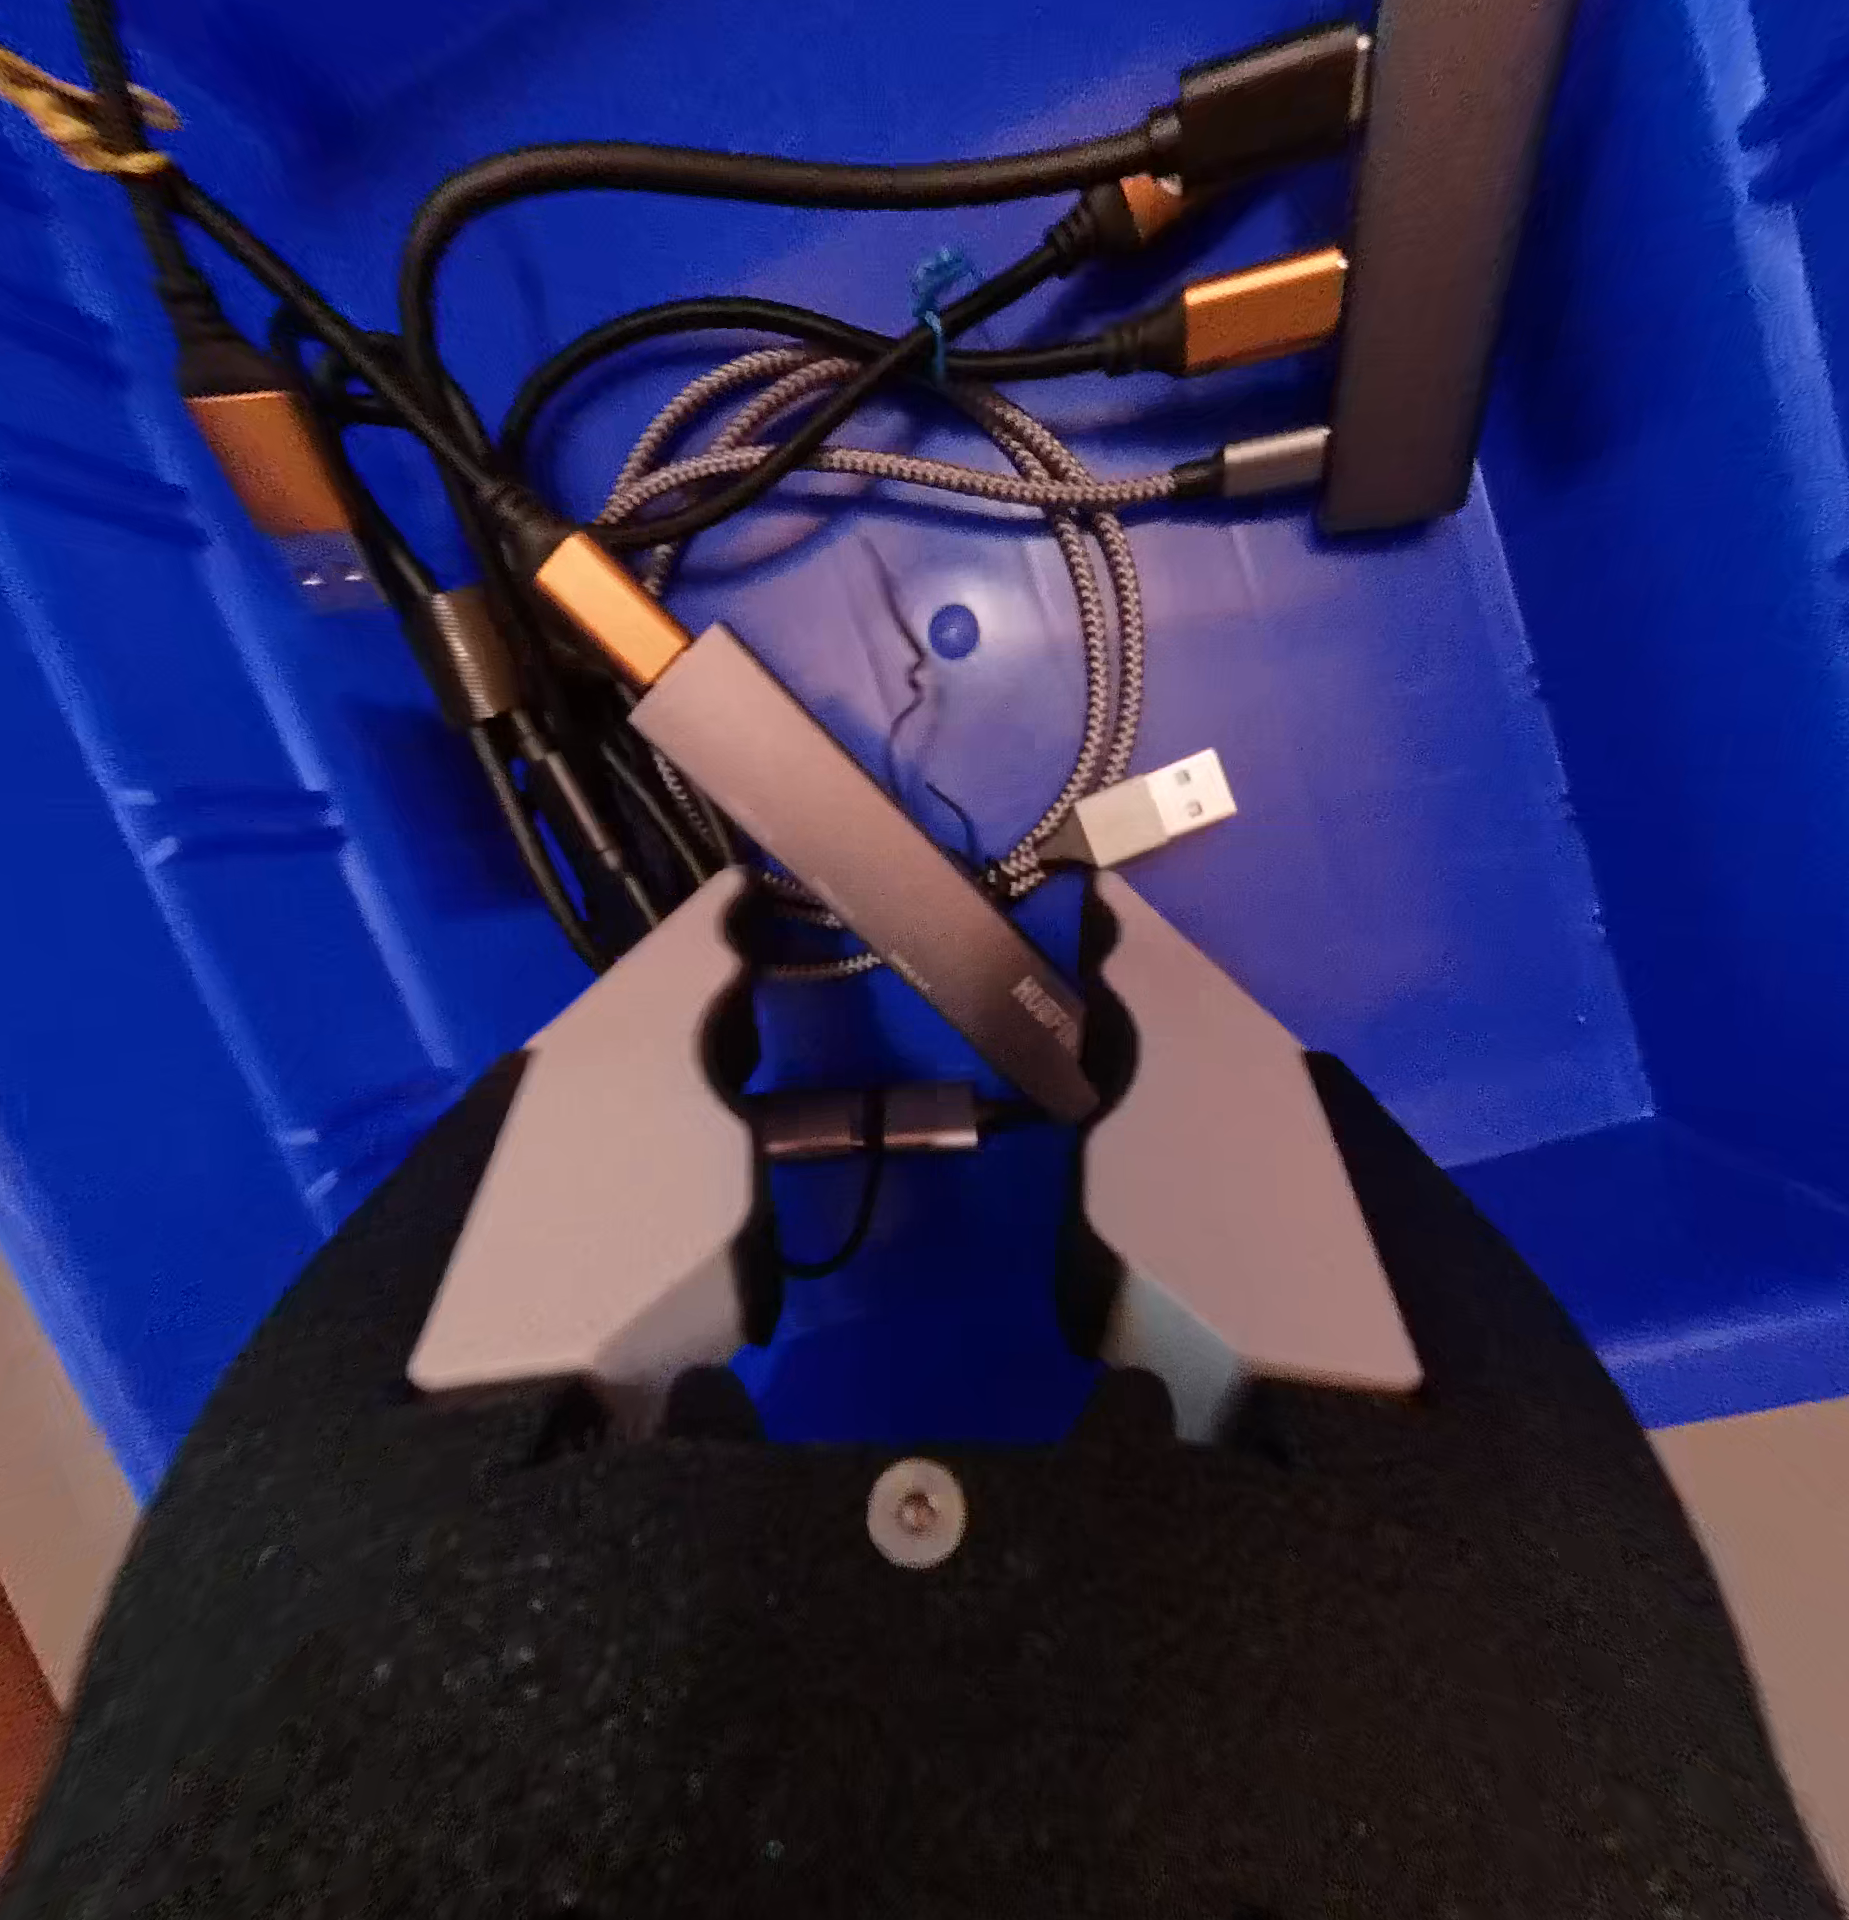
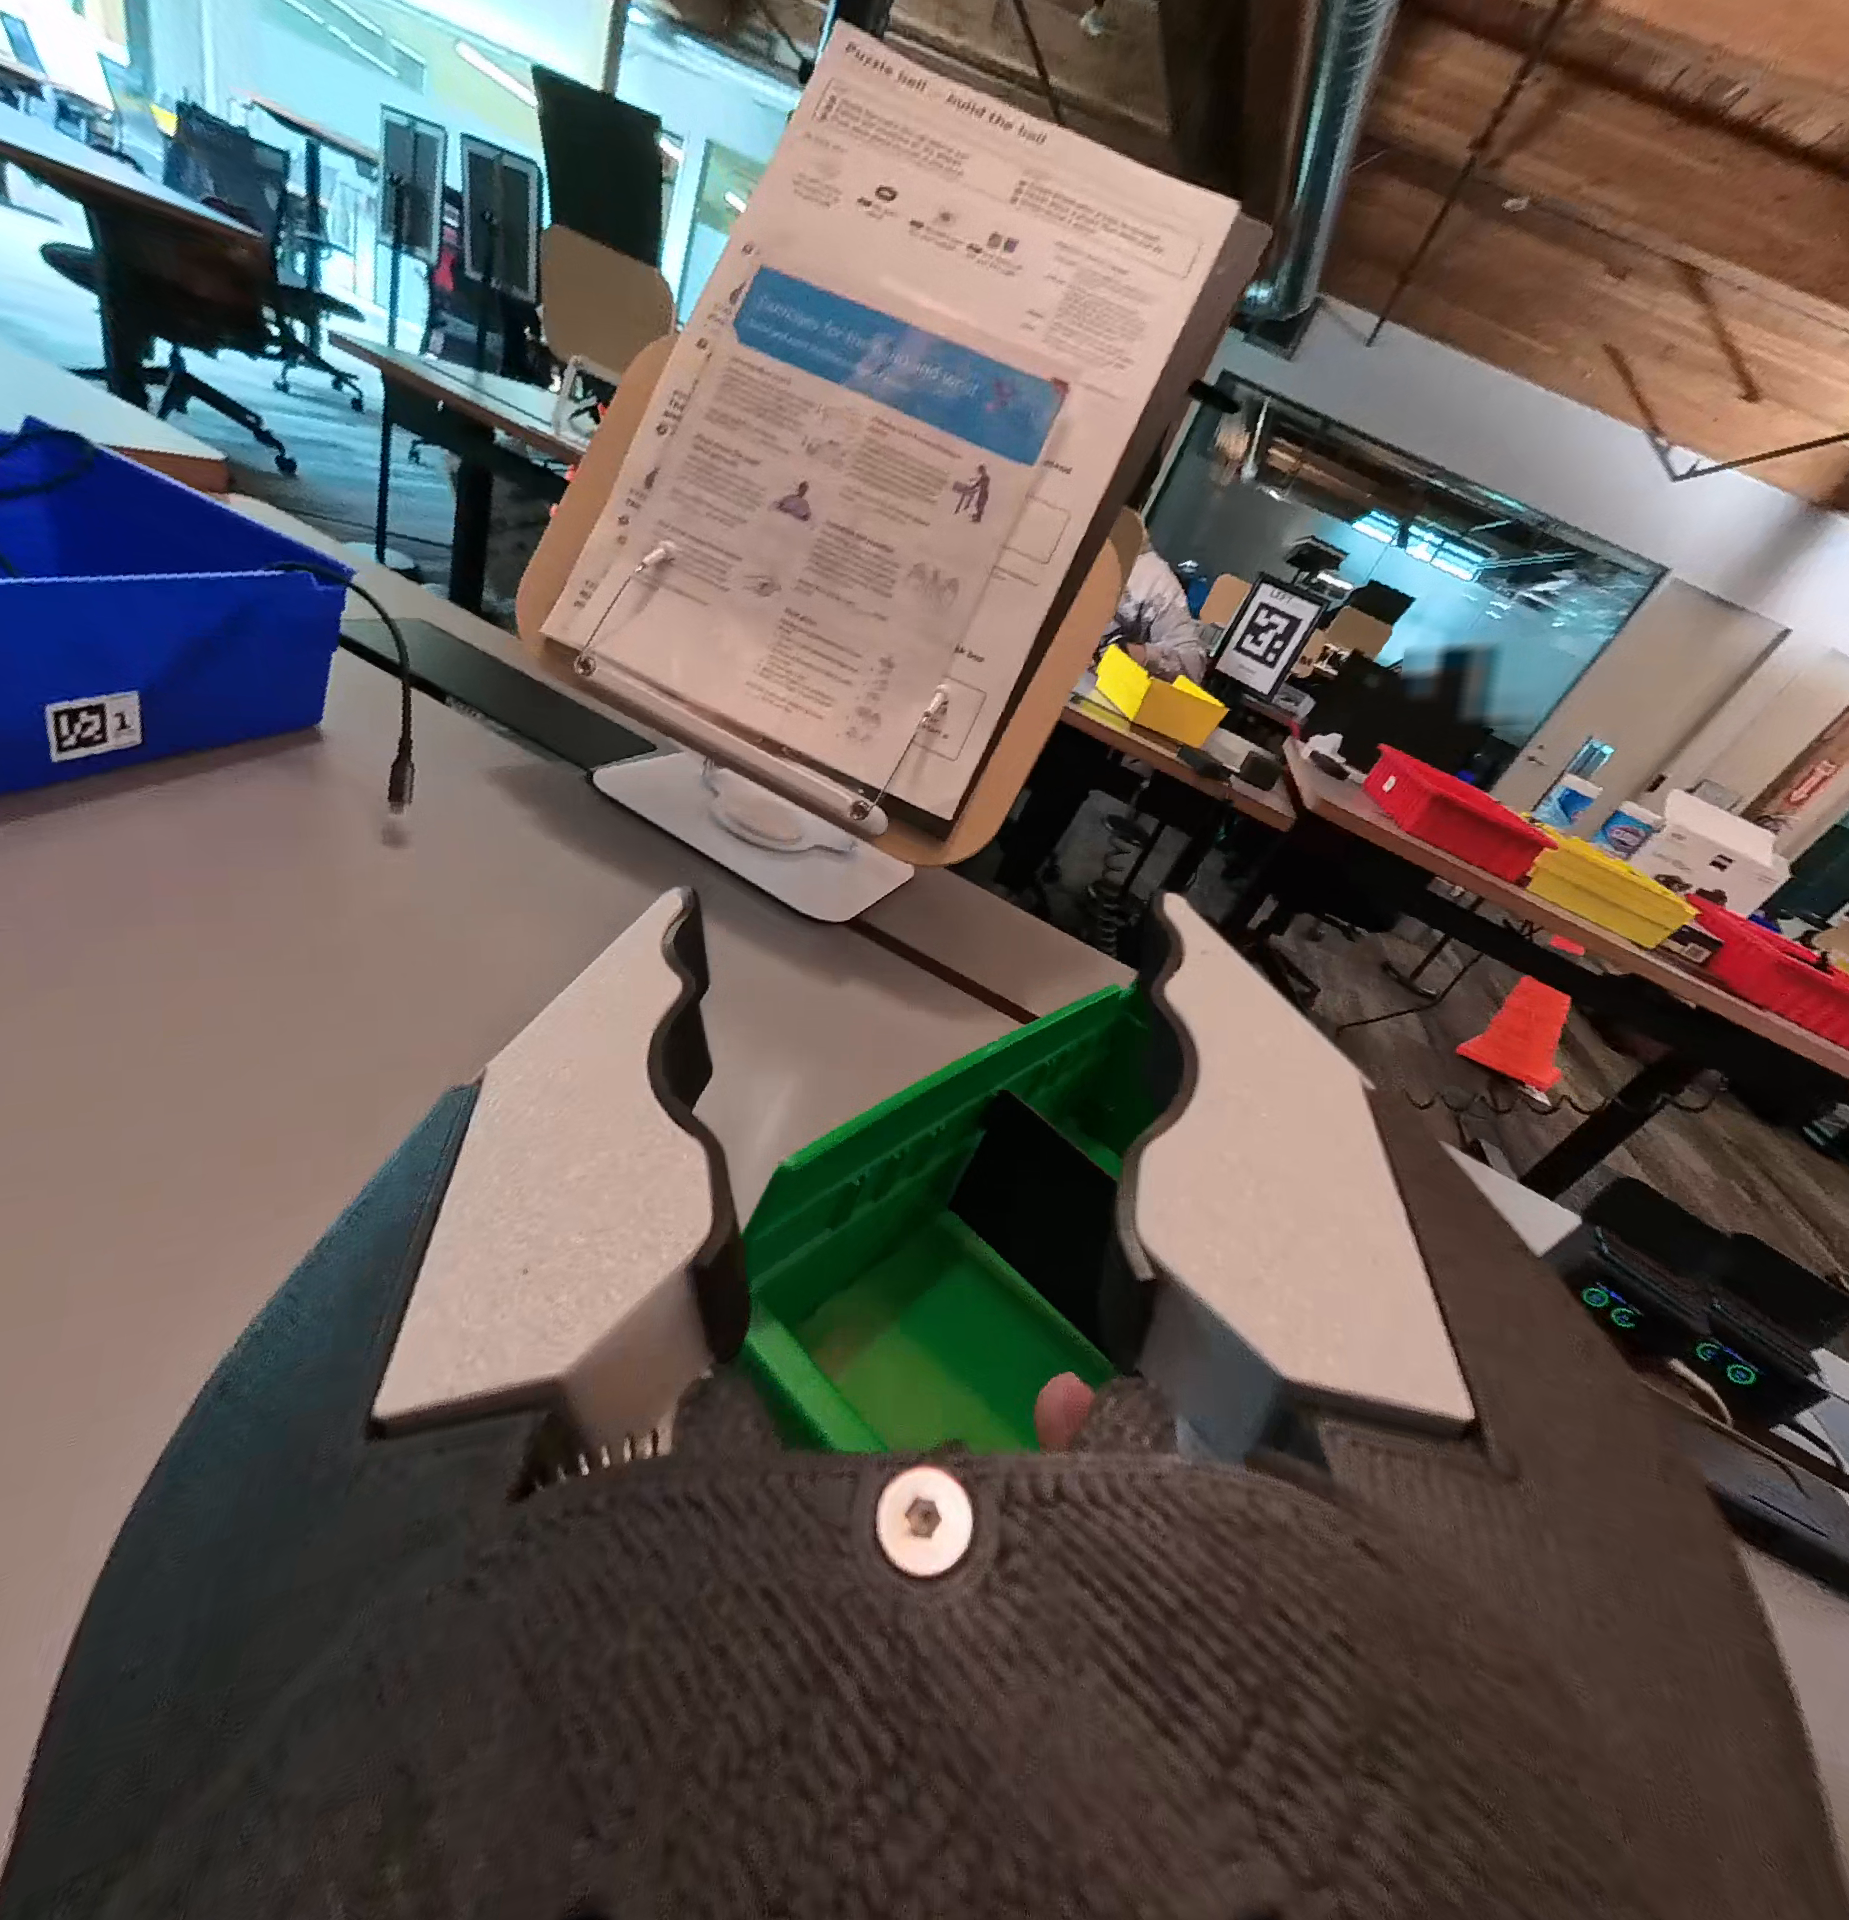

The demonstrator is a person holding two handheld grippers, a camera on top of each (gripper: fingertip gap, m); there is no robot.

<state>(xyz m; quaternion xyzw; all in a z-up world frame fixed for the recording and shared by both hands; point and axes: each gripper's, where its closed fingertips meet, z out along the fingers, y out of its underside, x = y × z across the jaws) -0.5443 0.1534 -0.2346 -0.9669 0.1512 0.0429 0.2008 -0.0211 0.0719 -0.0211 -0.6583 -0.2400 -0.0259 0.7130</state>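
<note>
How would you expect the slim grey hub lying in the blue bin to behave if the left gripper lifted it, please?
The slim grey hub looks like a rigid bar, so it should not flex. Its smooth narrow sides may slip or pivot between the left gripper's open fingers. The orange plug and cable at its far end would probably drag the tangled cables along.

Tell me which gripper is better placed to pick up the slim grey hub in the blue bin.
Left. The left gripper hangs open inside the blue bin, its fingers either side of the grey hub. The right gripper is over a green tray.
</note>
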